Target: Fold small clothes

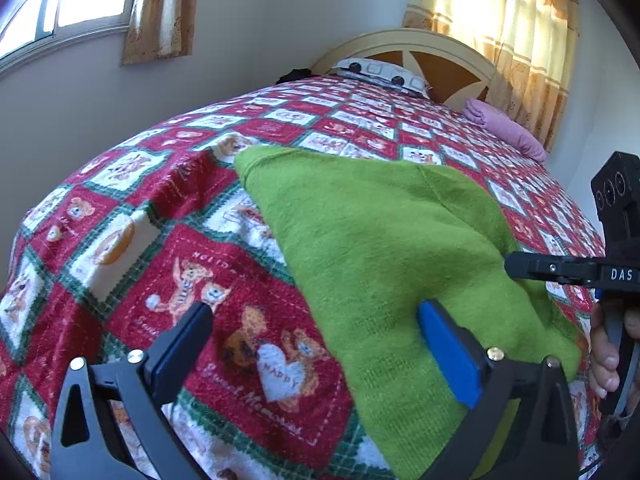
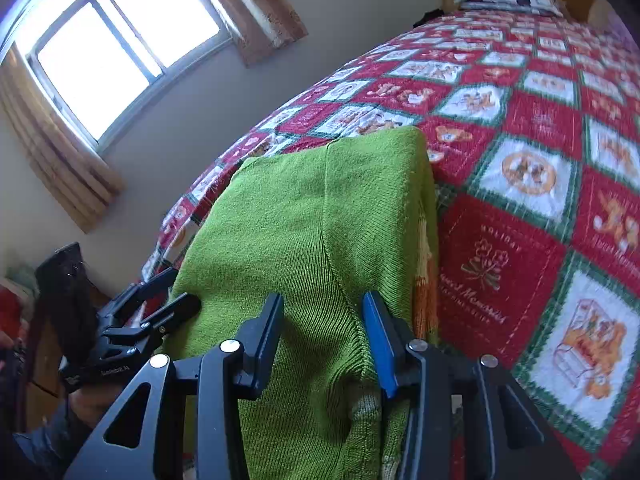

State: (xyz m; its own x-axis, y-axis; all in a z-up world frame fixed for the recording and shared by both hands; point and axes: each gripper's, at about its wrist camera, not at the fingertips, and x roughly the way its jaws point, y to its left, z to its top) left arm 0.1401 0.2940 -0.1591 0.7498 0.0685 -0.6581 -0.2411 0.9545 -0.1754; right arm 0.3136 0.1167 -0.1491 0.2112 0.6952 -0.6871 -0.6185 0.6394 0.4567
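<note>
A small green knit sweater lies folded on the red patterned bedspread; it also fills the middle of the right wrist view. My left gripper is open at the sweater's near left edge, its right finger resting on the knit and its left finger over the bedspread. My right gripper is open, its jaws apart on either side of the sweater's near edge. It shows from the side in the left wrist view, and the left gripper shows in the right wrist view.
The bed runs back to a wooden headboard with a patterned pillow and a folded pink cloth. A wall with a curtained window runs along the bed's left side.
</note>
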